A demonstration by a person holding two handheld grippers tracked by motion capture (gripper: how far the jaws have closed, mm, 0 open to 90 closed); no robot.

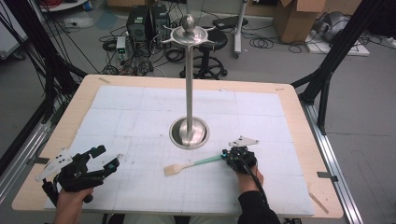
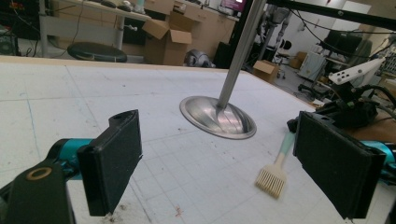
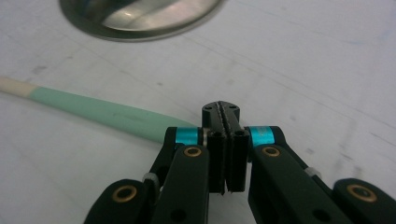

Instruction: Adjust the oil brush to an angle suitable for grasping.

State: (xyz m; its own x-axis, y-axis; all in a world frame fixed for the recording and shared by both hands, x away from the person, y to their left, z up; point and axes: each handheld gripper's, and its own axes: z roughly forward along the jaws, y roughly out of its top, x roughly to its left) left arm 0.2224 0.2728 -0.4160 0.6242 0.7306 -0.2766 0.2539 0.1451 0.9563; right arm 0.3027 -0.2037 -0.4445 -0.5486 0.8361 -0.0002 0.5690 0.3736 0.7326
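Note:
A pastry brush [image 1: 191, 164] with pale bristles and a mint-green handle lies flat on the white mat, in front of the steel stand's round base [image 1: 189, 133]. My right gripper [image 1: 226, 155] rests at the handle's end. In the right gripper view its jaws [image 3: 222, 112] are pressed together with nothing visible between them, and the green handle [image 3: 102, 114] runs off to the left beside and under them. My left gripper [image 1: 106, 157] stands open near the front left of the mat. The left gripper view has the wide gap [image 2: 224, 168] facing the brush bristles [image 2: 272, 181], well short of them.
A tall steel stand [image 1: 189, 79] with a ball top and hooked arms rises from the middle of the mat. The wooden table edge [image 1: 299, 100] frames the mat. Beyond the table are stools, cables, computer cases and cardboard boxes. Black frame legs stand at both sides.

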